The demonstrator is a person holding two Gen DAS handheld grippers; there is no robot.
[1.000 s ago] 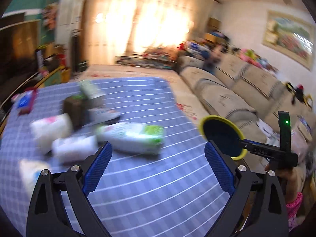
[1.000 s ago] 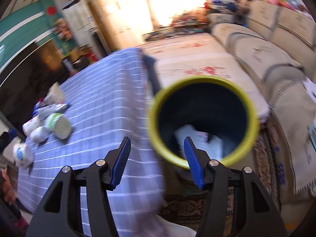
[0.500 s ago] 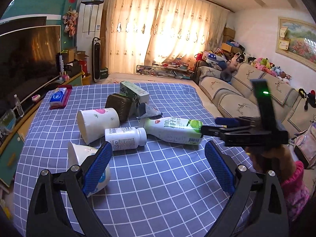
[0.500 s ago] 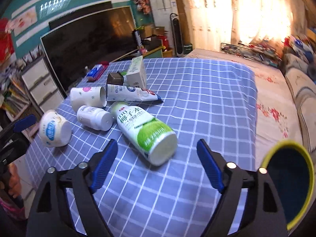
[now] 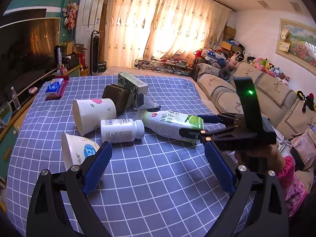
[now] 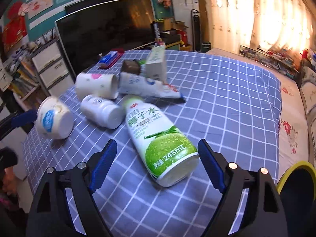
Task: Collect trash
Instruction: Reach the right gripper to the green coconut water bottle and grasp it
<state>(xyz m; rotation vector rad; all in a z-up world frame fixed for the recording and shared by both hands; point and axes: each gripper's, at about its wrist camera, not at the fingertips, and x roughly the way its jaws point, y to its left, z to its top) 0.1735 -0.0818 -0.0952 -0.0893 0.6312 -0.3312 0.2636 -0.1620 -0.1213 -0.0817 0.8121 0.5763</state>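
Lying on its side near the right edge of the blue checked surface [image 5: 158, 187], base toward the right tongs [image 6: 157, 159]: the green-and-white drink bottle [image 6: 158, 138], also showing in the left view [image 5: 169, 124]. Straddling that base with blue pads spread wide, one on each side, neither visibly touching it. Hovering over the near part of the surface, the left tongs [image 5: 158, 164], likewise gaping and pinching nothing. Resting just beside the bottle's neck, a white pill bottle [image 5: 121, 130] on its side, touching a toppled paper cup [image 5: 92, 114] behind it. Sitting tipped near the left pad, a white yogurt tub [image 5: 77, 152]. Crowding farther back toward the middle of the surface: a crumpled blue-and-white pouch [image 6: 148, 87], a brown case [image 5: 117, 97] and a green carton [image 5: 132, 85]. Lying close to the far left corner, a blue tissue pack on a red tray [image 5: 55, 87]. Peeking in beyond the surface's right edge, at the lower right of the right view, a yellow-rimmed bin [image 6: 296, 179]
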